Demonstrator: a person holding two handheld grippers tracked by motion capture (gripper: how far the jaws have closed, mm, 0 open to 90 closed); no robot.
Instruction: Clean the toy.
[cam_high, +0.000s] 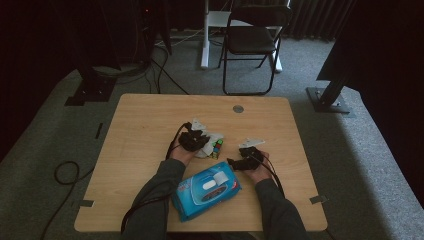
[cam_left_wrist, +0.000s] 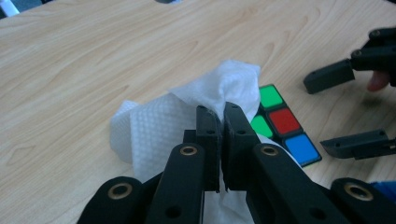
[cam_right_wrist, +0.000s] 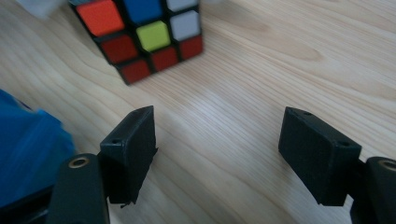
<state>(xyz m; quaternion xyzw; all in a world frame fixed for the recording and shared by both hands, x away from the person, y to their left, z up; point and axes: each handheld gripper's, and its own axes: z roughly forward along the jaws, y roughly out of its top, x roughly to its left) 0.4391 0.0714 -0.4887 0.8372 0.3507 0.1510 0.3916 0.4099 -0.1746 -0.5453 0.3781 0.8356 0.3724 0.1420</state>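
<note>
A white wet wipe (cam_left_wrist: 154, 126) lies crumpled over a colour puzzle cube (cam_left_wrist: 280, 123) in the middle of the wooden table (cam_high: 145, 125). My left gripper (cam_left_wrist: 221, 112) is shut on the wipe, pinching its top fold. In the high view the left gripper (cam_high: 196, 140) sits over the wipe (cam_high: 212, 139) and the cube (cam_high: 217, 148). My right gripper (cam_high: 233, 162) stands open just right of the cube, jaws wide apart over bare wood (cam_right_wrist: 219, 140). The cube (cam_right_wrist: 140, 35) shows red, orange, blue and yellow-green tiles in the right gripper view.
A blue pack of wipes (cam_high: 206, 190) with a white lid lies near the table's front edge between the forearms. A black folding chair (cam_high: 252, 42) stands beyond the table. Cables (cam_high: 65, 175) trail on the carpet at the left.
</note>
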